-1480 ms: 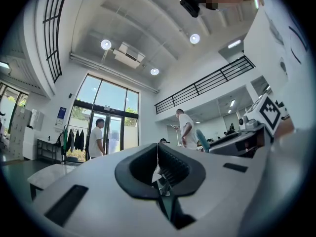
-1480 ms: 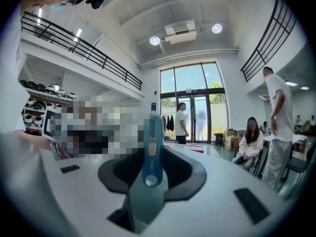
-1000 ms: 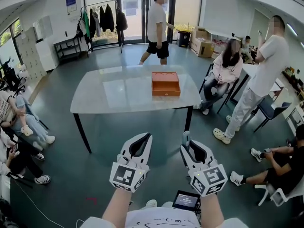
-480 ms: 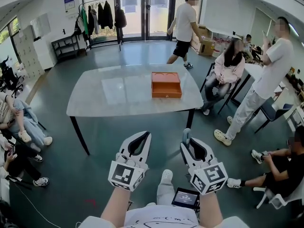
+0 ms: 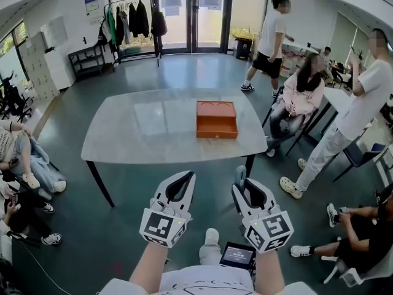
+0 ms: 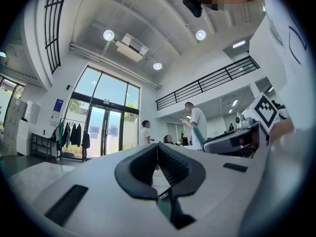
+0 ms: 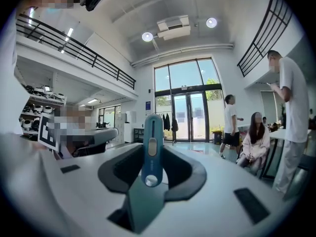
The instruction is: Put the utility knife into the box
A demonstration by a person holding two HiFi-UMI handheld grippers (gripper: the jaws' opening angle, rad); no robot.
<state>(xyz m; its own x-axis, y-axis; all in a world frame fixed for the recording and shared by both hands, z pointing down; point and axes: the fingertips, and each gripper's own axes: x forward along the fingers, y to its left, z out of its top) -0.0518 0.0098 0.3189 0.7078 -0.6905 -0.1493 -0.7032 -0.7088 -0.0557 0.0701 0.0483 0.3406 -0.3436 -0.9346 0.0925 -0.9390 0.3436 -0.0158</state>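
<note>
Holding the utility knife (image 7: 152, 147) in the right gripper (image 5: 250, 192), I see its blue handle standing upright between the jaws. They are clamped on it at a middling width, and the handle's upper end pokes out past the jaw ends. My left gripper (image 5: 178, 188) carries nothing, and its jaws are pressed together at the tips. Both grippers hang side by side over the grey floor (image 5: 123, 226), short of the near edge of the tabletop (image 5: 135, 134). The orange box (image 5: 216, 120) sits on that tabletop, right of centre, well apart from the knife and from both grippers. Beyond the far right corner a seated person (image 5: 299, 97) in pink faces the tabletop, and another person (image 5: 270, 45) is walking near the glass doors (image 5: 196, 14).
</note>
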